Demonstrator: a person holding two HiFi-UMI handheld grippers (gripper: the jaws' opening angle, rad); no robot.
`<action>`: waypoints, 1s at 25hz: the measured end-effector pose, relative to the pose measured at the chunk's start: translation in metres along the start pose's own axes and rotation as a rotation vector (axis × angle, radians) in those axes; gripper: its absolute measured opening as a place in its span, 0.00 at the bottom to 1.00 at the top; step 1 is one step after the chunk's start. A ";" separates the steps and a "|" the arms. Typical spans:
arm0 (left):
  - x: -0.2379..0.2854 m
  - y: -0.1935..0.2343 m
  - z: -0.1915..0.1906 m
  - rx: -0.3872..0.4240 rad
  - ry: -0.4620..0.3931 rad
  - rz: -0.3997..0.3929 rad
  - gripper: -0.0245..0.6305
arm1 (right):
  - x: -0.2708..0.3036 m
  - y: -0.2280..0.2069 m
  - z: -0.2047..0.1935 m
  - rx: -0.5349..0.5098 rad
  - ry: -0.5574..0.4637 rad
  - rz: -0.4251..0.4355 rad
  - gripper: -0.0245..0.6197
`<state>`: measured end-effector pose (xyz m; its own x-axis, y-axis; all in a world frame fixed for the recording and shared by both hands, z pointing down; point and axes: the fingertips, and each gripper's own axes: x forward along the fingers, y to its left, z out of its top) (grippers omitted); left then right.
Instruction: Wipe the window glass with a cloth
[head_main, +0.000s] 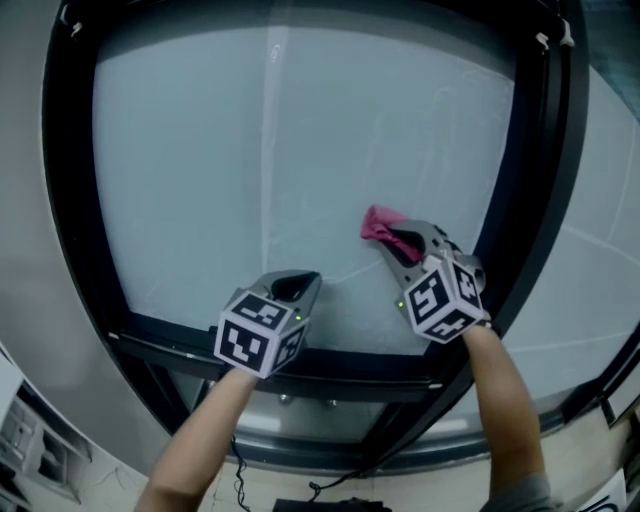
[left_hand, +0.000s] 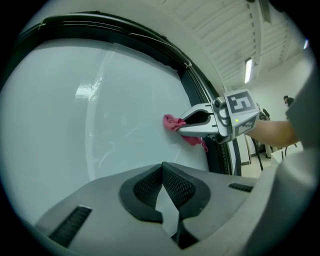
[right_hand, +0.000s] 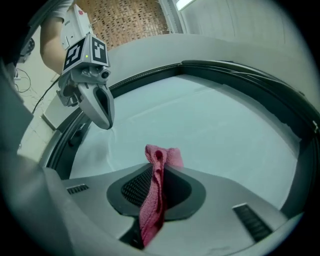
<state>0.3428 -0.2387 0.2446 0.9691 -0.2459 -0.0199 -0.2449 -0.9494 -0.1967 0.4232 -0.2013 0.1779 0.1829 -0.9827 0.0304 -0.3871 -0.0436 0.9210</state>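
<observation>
The right hand-held gripper (head_main: 392, 240) pinches a pink cloth (right_hand: 154, 200). The cloth's long axis runs along the jaws, and its bunched end sticks out past the tips and points at the glass (head_main: 250, 150), touching the pane low and right of the middle. The black frame (head_main: 522, 200) stands just right of it, with the bottom rail below. The left hand-held gripper (left_hand: 162, 169) is pressed together on nothing. It is near the glass, lower left of the cloth and apart from it.
</observation>
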 end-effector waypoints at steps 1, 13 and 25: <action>0.001 -0.002 -0.005 -0.004 0.008 -0.002 0.05 | 0.000 0.010 -0.004 0.013 0.001 0.013 0.12; 0.013 -0.021 -0.062 -0.042 0.097 -0.017 0.05 | 0.005 0.117 -0.041 0.119 0.039 0.187 0.12; 0.012 -0.027 -0.101 -0.086 0.157 -0.022 0.05 | 0.007 0.217 -0.094 0.201 0.132 0.349 0.12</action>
<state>0.3576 -0.2357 0.3487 0.9595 -0.2456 0.1377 -0.2315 -0.9665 -0.1106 0.4253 -0.2005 0.4146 0.1186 -0.9136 0.3888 -0.6126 0.2408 0.7528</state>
